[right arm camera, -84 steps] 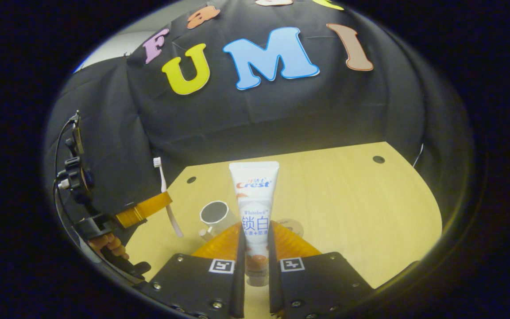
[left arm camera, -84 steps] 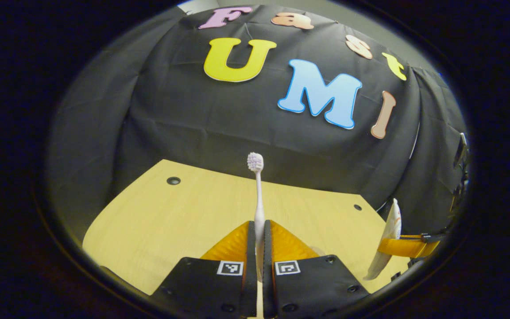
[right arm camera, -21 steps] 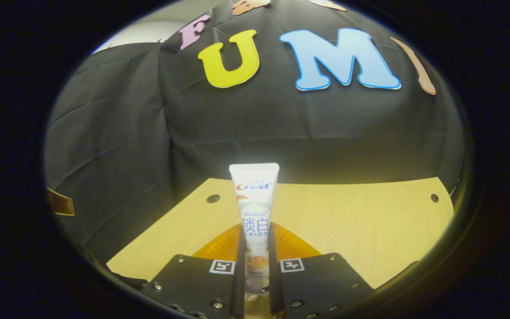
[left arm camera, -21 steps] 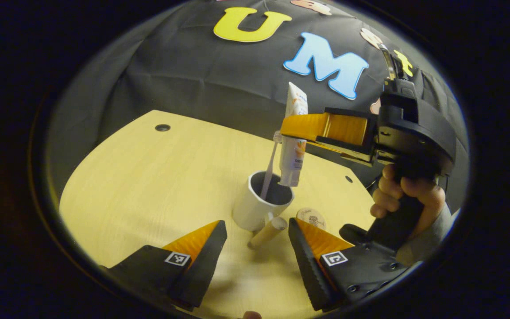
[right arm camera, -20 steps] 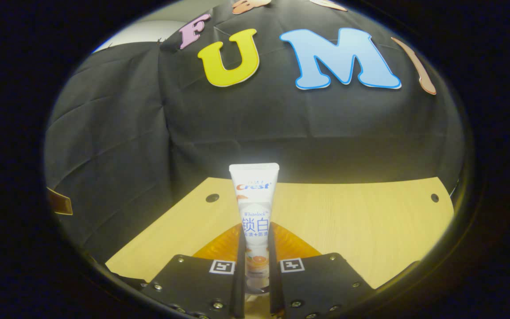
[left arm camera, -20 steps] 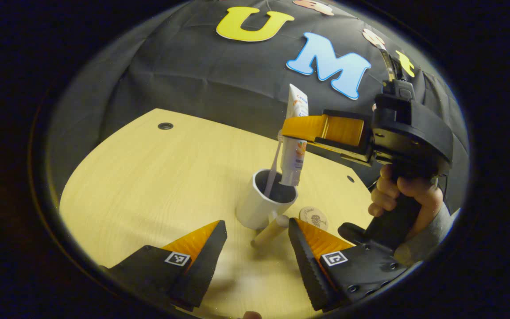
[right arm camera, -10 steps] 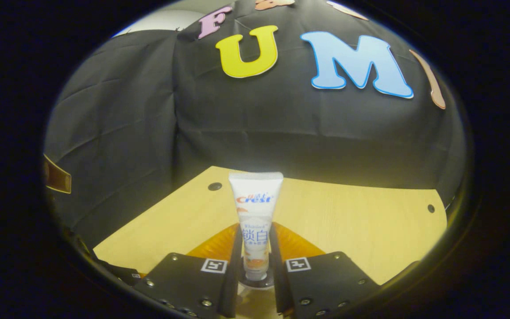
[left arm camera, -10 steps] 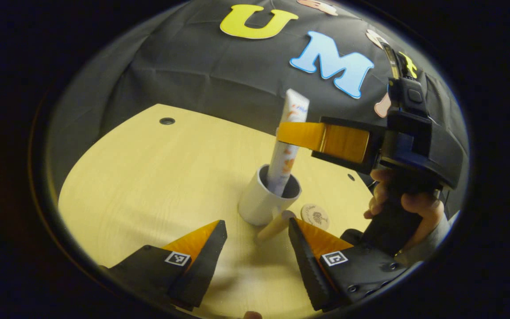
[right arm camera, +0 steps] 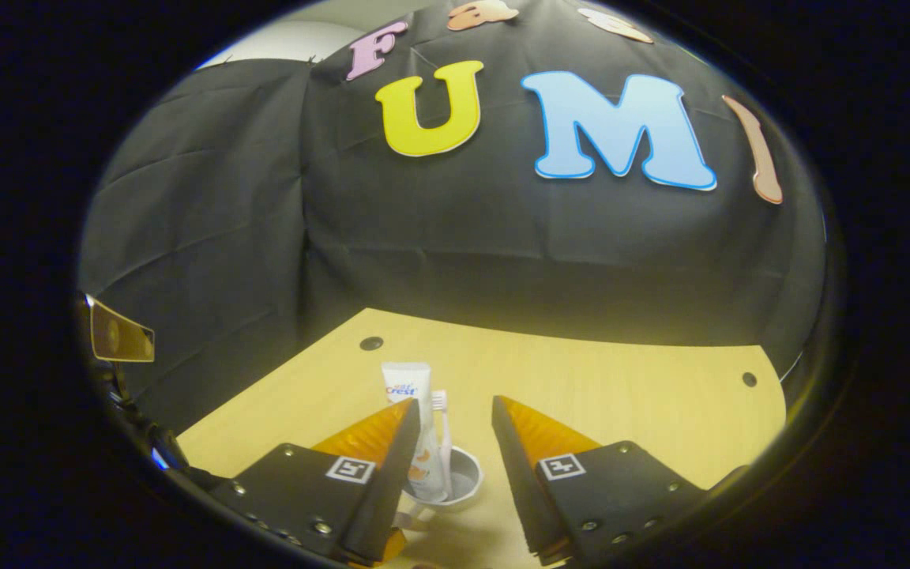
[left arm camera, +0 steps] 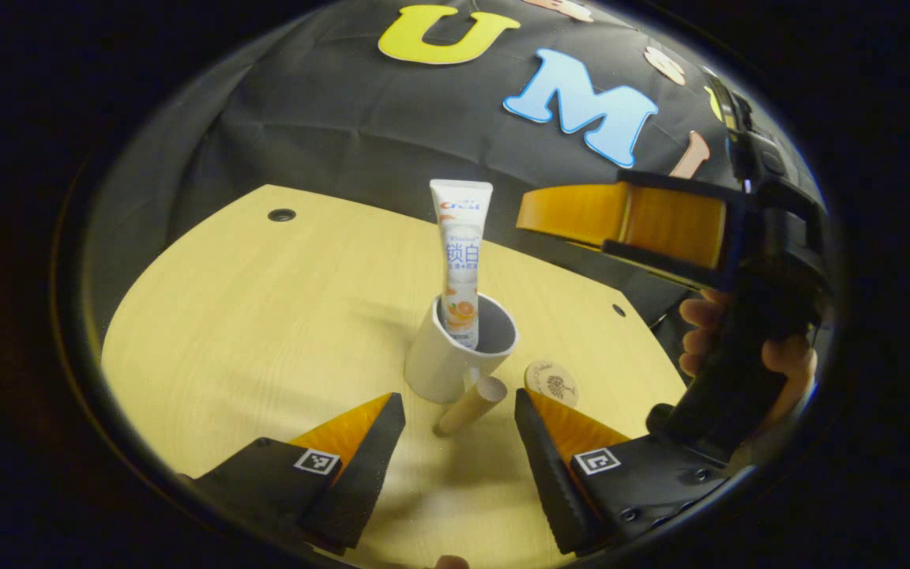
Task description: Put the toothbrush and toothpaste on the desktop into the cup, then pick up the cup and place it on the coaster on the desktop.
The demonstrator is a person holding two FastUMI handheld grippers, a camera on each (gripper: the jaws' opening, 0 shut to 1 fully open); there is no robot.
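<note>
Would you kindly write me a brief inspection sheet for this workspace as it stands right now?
Surface: pale wooden desktop with small dark holes.
Job's things: white toothpaste tube stands in the white cup with a wooden handle; white toothbrush stands beside the tube in the cup; the cup sits next to the round wooden coaster, not on it.
Clutter: nothing seen.
Grippers: left gripper jaws open, facing the cup's handle; right gripper jaws open above the cup, gripped by a hand.
Cables: nothing seen.
Surroundings: black cloth wall.
</note>
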